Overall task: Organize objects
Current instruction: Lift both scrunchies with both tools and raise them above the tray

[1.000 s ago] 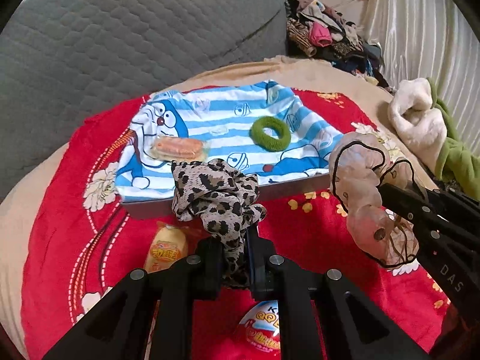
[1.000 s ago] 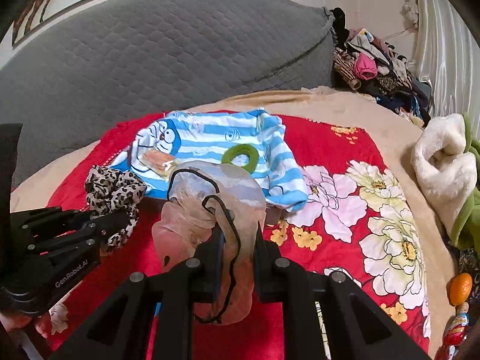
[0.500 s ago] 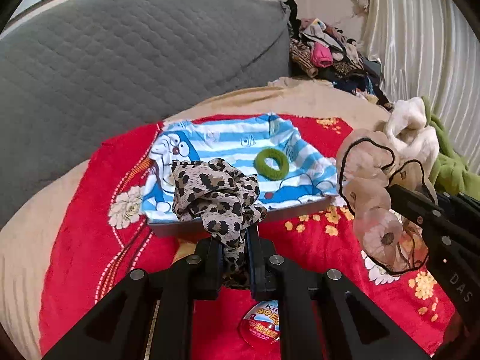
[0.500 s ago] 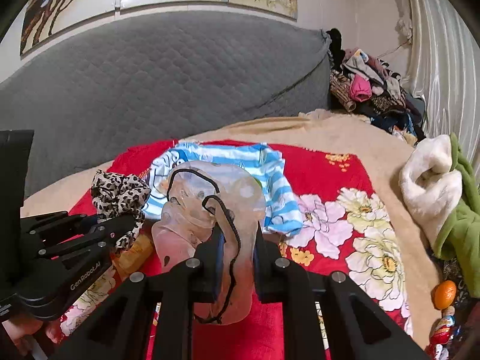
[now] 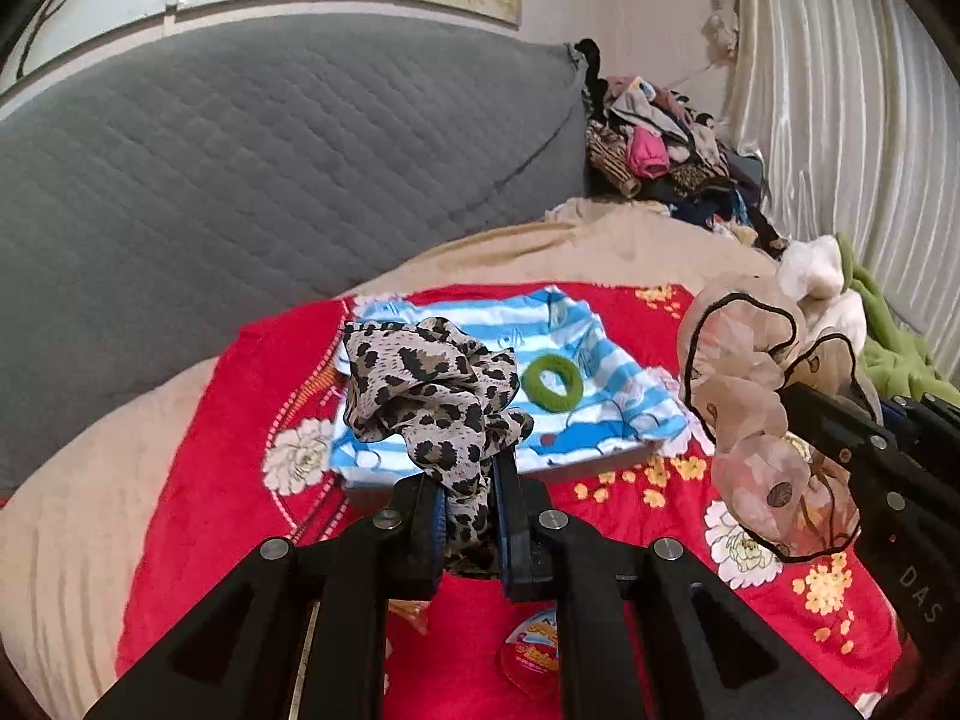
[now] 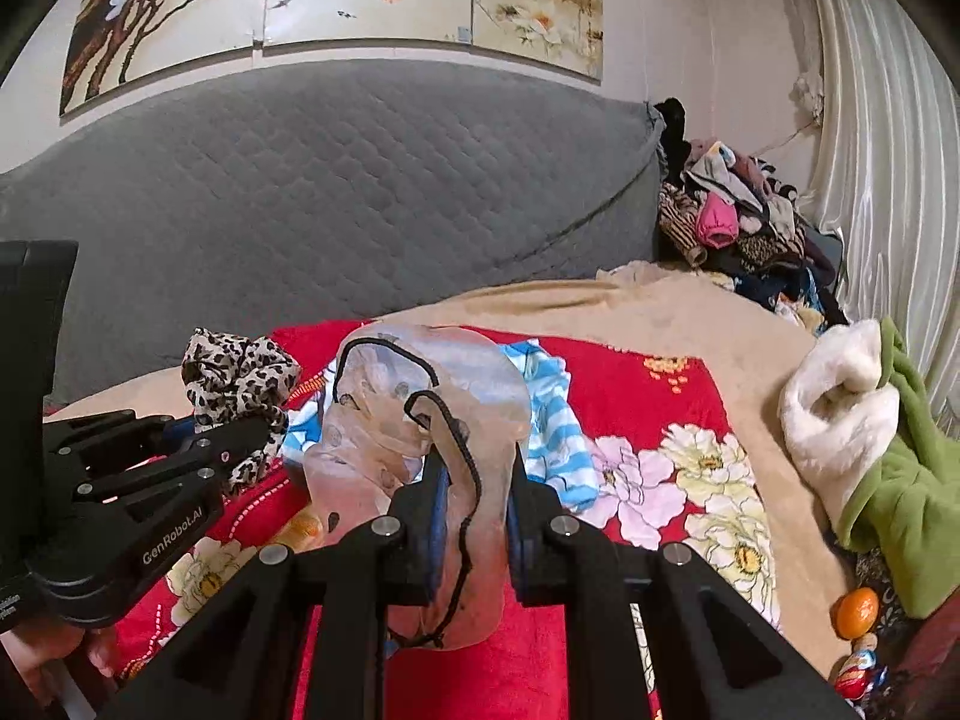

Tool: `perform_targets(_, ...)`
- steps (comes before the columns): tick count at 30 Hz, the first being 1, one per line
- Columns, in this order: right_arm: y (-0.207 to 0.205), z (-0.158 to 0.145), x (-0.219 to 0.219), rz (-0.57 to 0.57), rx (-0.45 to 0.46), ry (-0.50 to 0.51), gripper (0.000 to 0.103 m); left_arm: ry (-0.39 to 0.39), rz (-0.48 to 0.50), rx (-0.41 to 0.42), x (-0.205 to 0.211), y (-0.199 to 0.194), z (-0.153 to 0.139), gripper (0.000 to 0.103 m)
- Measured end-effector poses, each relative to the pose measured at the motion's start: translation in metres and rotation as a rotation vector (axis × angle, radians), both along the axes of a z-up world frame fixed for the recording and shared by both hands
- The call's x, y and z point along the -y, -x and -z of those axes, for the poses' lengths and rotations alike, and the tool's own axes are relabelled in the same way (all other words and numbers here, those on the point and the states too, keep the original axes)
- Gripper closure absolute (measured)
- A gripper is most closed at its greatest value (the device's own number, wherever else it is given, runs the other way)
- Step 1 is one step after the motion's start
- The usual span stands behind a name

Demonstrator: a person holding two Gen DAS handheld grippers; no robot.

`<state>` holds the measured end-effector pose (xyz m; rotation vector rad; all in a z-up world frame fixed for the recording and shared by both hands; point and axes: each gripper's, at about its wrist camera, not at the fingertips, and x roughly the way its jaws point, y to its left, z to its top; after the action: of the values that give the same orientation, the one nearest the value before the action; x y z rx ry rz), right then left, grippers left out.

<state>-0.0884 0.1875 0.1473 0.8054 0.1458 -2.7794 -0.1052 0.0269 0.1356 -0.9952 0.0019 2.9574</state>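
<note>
The leopard-print scrunchie (image 5: 429, 387) is pinched between the jaws of the left gripper (image 5: 468, 516) and carried in the air above the red floral blanket (image 5: 240, 420), with most of its ruffled fabric bunched above the pads and only a narrow fold actually trapped. Beside it, the sheer beige scrunchie (image 6: 420, 420) with black edging is clamped in the right gripper (image 6: 474, 516) the same way, a thin pleat between the pads and a loose lobe hanging below them. The main risk, as I judge it, is that either soft piece slides out of such a slim bite if the hand swings or tilts, dropping onto the blanket short of where it belongs. The likely destination is the striped cartoon-print box (image 5: 600, 360), where a green hair ring (image 5: 552, 383) already lies; its cloth-covered top looks soft and uneven, so a scrunchie let go near the edge could roll off onto the blanket. The two grippers are close together, and the beige ruffles billow wide, so the fabrics or fingers could snag one another if both go to the box at once. The sheer fabric also blocks much of the right wrist view, which makes aiming harder. A snack packet (image 5: 534, 642) lies on the blanket under the left gripper and is best left undisturbed on any descent.
</note>
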Motion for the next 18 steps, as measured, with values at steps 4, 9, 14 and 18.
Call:
perform_targets(4, -0.002, -0.015, 0.004, -0.004, -0.024, 0.001, 0.086, 0.008, -0.005, -0.016, 0.005, -0.003, -0.013, 0.090)
perform_targets(9, -0.003, -0.034, 0.011, -0.006, -0.058, -0.007, 0.086, 0.014, -0.011, -0.039, 0.009, -0.002, -0.030, 0.090)
perform_targets(14, 0.001, -0.048, 0.015, -0.007, -0.079, -0.010, 0.086, 0.022, -0.018, -0.059, 0.014, 0.004, -0.043, 0.090)
perform_targets(18, 0.008, -0.056, 0.019, -0.010, -0.094, -0.012, 0.087, 0.031, -0.021, -0.068, 0.017, 0.012, -0.049, 0.090)
